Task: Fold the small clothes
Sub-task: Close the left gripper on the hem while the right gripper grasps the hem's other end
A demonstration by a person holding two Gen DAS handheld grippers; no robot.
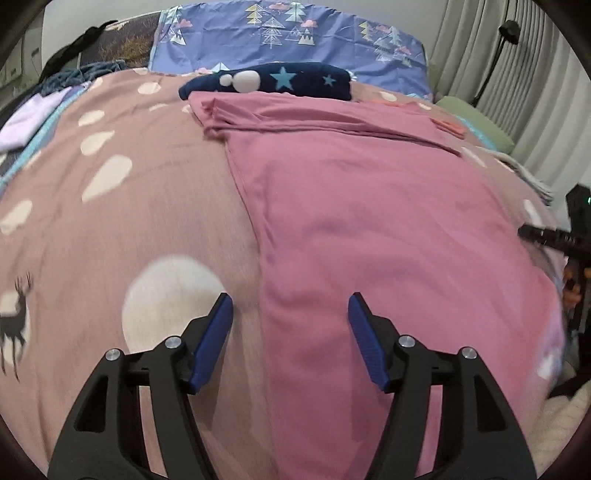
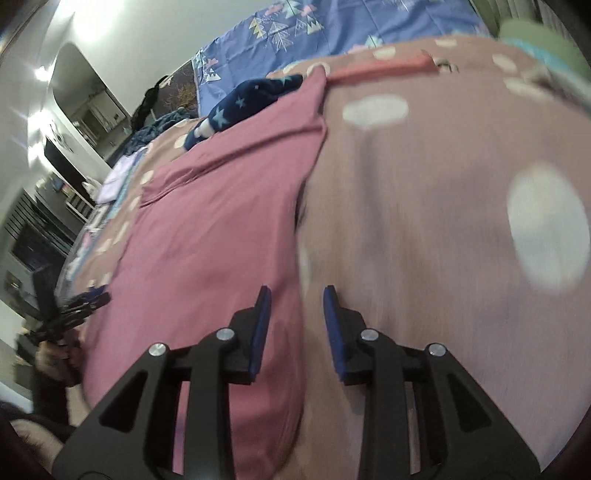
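Observation:
A pink garment [image 1: 369, 206] lies spread flat on the bed, its far part folded over into a band. My left gripper [image 1: 290, 301] is open and empty, its jaws either side of the garment's near left edge. The garment also shows in the right wrist view [image 2: 207, 236]. My right gripper [image 2: 297, 291] is open, narrower, and empty, its jaws either side of the garment's right edge. The right gripper also shows at the right edge of the left wrist view [image 1: 554, 236].
The bed has a dusty-pink duvet [image 1: 129, 229] with white spots and a deer print. A navy star-patterned cloth [image 1: 273, 83] lies beyond the garment, before a blue pillow [image 1: 288, 33]. A small coral item [image 1: 448, 127] lies at far right. Lilac cloth [image 1: 26, 118] lies at left.

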